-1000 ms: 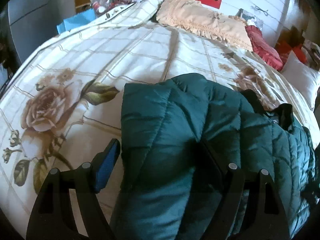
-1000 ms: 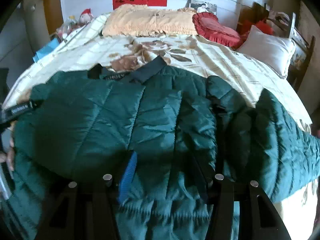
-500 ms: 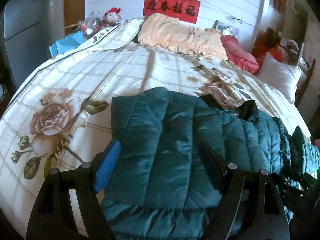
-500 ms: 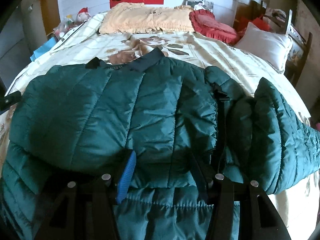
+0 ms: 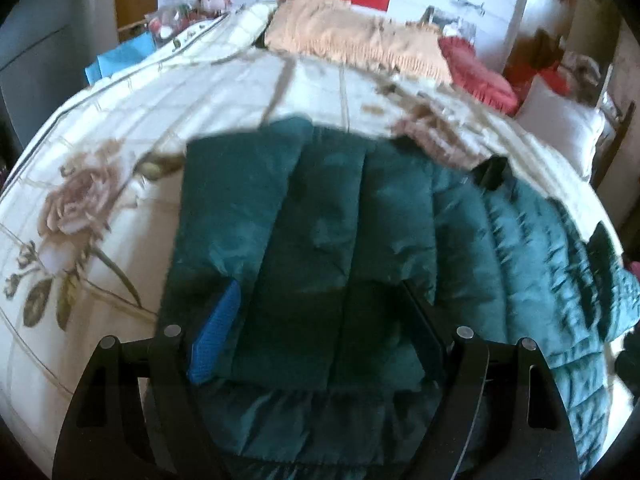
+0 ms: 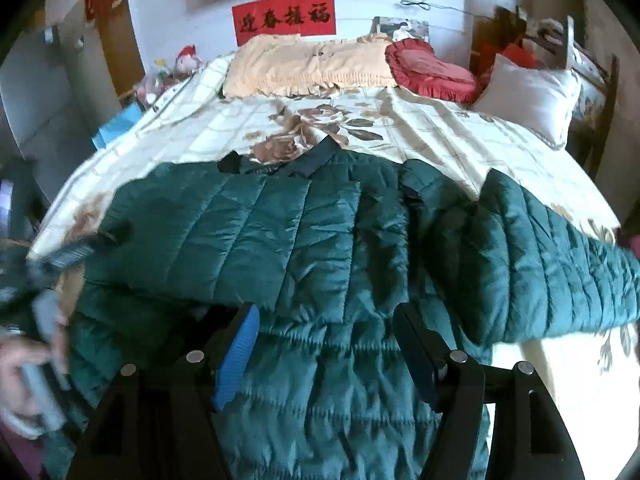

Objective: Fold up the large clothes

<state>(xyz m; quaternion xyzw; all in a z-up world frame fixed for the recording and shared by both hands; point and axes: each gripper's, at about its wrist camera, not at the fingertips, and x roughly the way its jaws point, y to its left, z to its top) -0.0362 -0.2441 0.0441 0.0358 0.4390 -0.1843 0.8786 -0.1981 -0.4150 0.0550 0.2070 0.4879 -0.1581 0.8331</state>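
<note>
A dark green quilted jacket (image 6: 280, 232) lies spread on the bed, collar (image 6: 316, 156) at the far side and one sleeve (image 6: 552, 264) stretched out to the right. Its left part is folded over onto the body. My right gripper (image 6: 324, 332) hovers over the near hem with its jaws opening; the fabric lies under and between the fingers, and the pads do not press it. In the left wrist view the jacket (image 5: 340, 220) shows its folded left flap. My left gripper (image 5: 320, 320) stands open wide above that flap's near edge.
The bed has a cream floral cover (image 6: 440, 132). At its head lie a peach pillow (image 6: 304, 64), a red cushion (image 6: 428, 68) and a white pillow (image 6: 528, 92). A person's hand (image 6: 24, 380) shows at the lower left. A blue box (image 5: 120, 60) sits left of the bed.
The right gripper's jaws have spread and it has lifted back from the fabric it pinched. The left gripper has shifted right, so both fingers now stand over the folded flap.
</note>
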